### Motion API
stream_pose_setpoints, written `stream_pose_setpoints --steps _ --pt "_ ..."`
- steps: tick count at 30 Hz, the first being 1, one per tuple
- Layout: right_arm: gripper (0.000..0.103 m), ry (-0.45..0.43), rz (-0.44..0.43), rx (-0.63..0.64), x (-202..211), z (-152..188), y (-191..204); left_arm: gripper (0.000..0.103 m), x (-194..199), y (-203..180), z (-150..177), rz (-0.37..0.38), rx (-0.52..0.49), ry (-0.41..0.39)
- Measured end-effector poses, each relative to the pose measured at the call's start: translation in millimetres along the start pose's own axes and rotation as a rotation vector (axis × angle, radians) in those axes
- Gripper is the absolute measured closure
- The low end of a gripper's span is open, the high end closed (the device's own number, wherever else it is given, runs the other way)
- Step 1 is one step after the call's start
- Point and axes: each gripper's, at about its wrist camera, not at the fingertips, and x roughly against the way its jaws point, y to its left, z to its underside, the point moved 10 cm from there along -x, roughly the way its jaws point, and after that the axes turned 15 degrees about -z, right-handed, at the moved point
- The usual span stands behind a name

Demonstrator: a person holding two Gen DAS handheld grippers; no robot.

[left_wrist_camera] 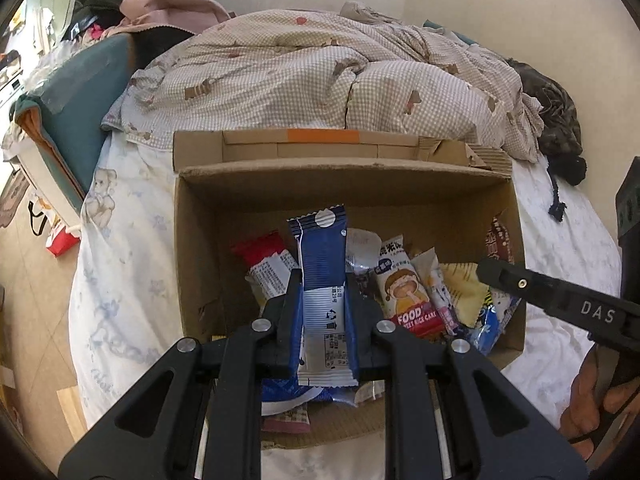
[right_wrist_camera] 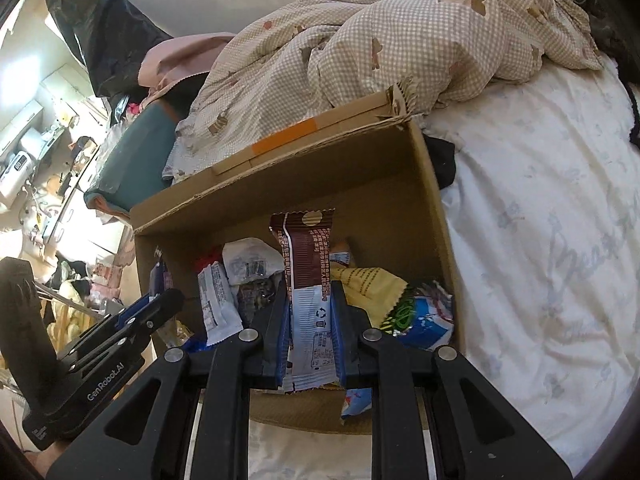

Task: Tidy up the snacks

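An open cardboard box (left_wrist_camera: 208, 240) sits on the bed and holds several snack packets. My left gripper (left_wrist_camera: 323, 280) is shut on a blue snack bar packet (left_wrist_camera: 322, 256), held upright over the box. My right gripper (right_wrist_camera: 309, 288) is shut on a brown snack bar packet (right_wrist_camera: 306, 256), held upright over the same box (right_wrist_camera: 384, 184). The right gripper also shows in the left wrist view (left_wrist_camera: 520, 284) at the box's right side. The left gripper shows in the right wrist view (right_wrist_camera: 160, 308) at the box's left side.
A red and white packet (left_wrist_camera: 266, 264), a "FOOD" rice cake packet (left_wrist_camera: 404, 296) and a yellow packet (right_wrist_camera: 372, 292) lie in the box. A checked duvet (left_wrist_camera: 320, 76) is heaped behind the box. White sheet (right_wrist_camera: 540, 240) spreads to the right. The floor (left_wrist_camera: 24, 280) is left of the bed.
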Motion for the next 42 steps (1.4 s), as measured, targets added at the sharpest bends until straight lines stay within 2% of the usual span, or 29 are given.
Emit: stream_pose_setpoints --steps 6,12,13,15,17,18,19,21,22,28,31,32,34,42 --pt "0.084 -0.03 -0.009 -0.005 -0.7 -4.6 2.3 0.086 4.6 -3.7 -4.0 0.011 -0.007 -0.023" --pt "0.082 -0.044 -0.019 0.009 -1.1 -6.1 7.0 0.069 6.9 1.3 -6.4 0.005 0.018 -0.03" --pt "0.081 -0.046 -0.021 0.014 -0.8 -6.4 8.3 0.064 8.1 2.2 -7.3 0.004 0.021 -0.034" --pt "0.081 -0.048 -0.03 0.015 -0.5 -7.0 10.2 0.047 9.7 4.6 -8.8 -0.006 0.028 -0.045" --pt "0.079 -0.046 -0.023 0.02 0.2 -7.4 9.8 0.018 13.6 9.2 -11.1 -0.033 0.043 -0.07" --pt "0.07 -0.05 -0.014 0.026 1.6 -8.2 9.3 0.014 16.1 12.7 -12.4 -0.048 0.05 -0.082" --pt "0.043 -0.06 -0.003 0.033 4.7 -10.0 8.5 0.014 19.4 15.2 -14.0 -0.053 0.059 -0.099" --pt "0.011 -0.11 0.029 0.044 14.0 -14.8 8.1 0.014 26.8 19.2 -17.3 -0.062 0.063 -0.129" --pt "0.011 -0.137 0.048 0.062 20.9 -18.1 9.5 0.014 28.9 21.2 -18.1 -0.069 0.062 -0.137" --pt "0.011 -0.175 0.05 0.092 41.9 -22.3 24.8 0.014 50.9 46.1 -22.5 -0.15 0.11 -0.195" --pt "0.004 -0.196 0.066 0.118 55.1 -18.1 34.6 0.013 65.7 53.8 -22.7 -0.15 0.112 -0.218" --pt "0.003 -0.201 0.07 0.13 59.3 -16.3 38.7 0.008 71.6 56.5 -22.9 -0.154 0.115 -0.227" --pt "0.001 -0.207 0.073 0.153 68.2 -11.1 47.4 0.0 81.6 62.5 -20.9 -0.162 0.131 -0.226" --pt "0.0 -0.193 0.102 0.225 94.3 26.1 67.3 0.0 105.1 74.3 8.6 -0.165 0.133 -0.196"
